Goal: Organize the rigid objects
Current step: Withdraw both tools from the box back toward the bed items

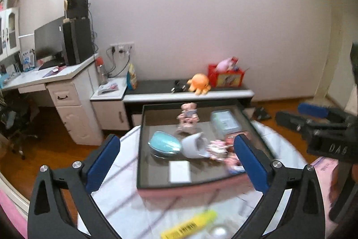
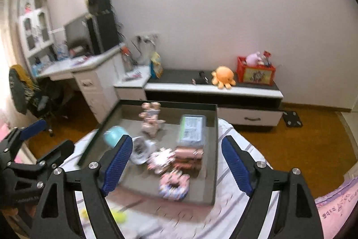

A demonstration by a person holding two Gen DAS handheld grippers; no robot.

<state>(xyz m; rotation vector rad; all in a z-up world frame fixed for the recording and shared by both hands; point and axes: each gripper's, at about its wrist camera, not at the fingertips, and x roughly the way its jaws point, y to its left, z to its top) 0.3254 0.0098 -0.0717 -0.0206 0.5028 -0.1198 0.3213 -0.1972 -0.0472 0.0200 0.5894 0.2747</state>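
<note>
A dark open box (image 1: 139, 149) (image 2: 214, 149) sits on a striped cloth. Inside it lie a teal oval case (image 1: 164, 144), a white cup on its side (image 1: 194, 145) (image 2: 141, 149), a pink figurine (image 1: 188, 118) (image 2: 151, 119), a clear lidded box (image 1: 224, 121) (image 2: 192, 129), a white card (image 1: 179, 171) and small pink toys (image 2: 174, 186). My left gripper (image 1: 176, 165) is open and empty above the box's near side. My right gripper (image 2: 176, 162) is open and empty over the box. A yellow object (image 1: 190, 224) lies on the cloth in front.
The cloth-covered surface (image 2: 237, 189) ends at a wooden floor. Behind stands a low cabinet (image 1: 190, 93) with an orange octopus plush (image 1: 199, 83) and a red box (image 1: 226, 75). A white desk (image 1: 56, 80) with a monitor stands at the left.
</note>
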